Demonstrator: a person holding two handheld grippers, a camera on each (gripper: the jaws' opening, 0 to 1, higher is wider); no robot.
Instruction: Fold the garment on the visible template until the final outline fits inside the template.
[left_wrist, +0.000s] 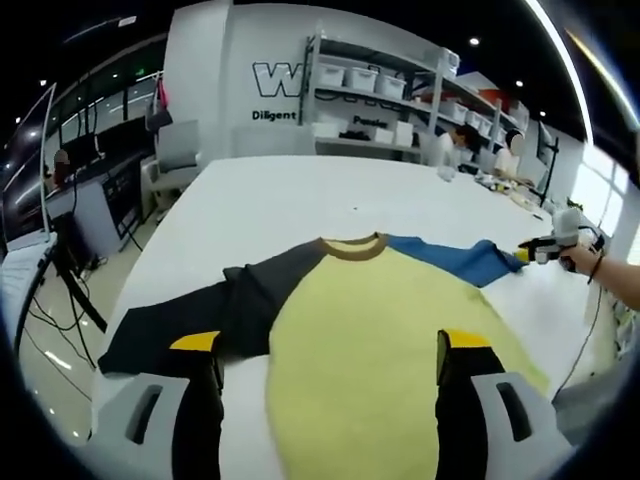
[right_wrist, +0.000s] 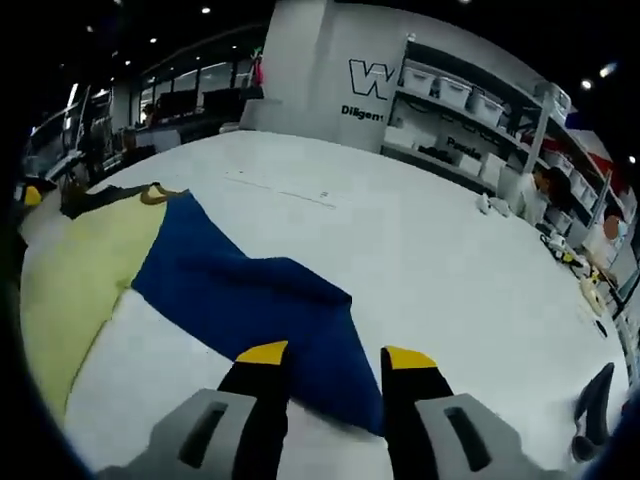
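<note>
Garment (left_wrist: 390, 330), spread flat mid-tabletop (left_wrist: 300, 200), sleeves running crosswise: blue sleeve (right_wrist: 260, 300) cuff lies directly ahead between right gripper (right_wrist: 325, 360) parted, empty jaws; left gripper (left_wrist: 330, 345) likewise unclenched over yellow body hem.

A white table (left_wrist: 300, 205) runs away toward 12 o'clock in the left gripper view. Past its far end, at 12 to 1 o'clock, a shelf (left_wrist: 385, 95) carries white bins (left_wrist: 348, 76). A white wall (left_wrist: 260, 75) at 11 o'clock bears dark lettering. A chair (left_wrist: 176, 152) stands at 10 o'clock by the table's corner, and cables (left_wrist: 55, 320) trail on the floor at 8 o'clock. In the right gripper view, small items (right_wrist: 572, 262) lie near the table's edge at 3 o'clock, too blurred to name, perhaps tools.
</note>
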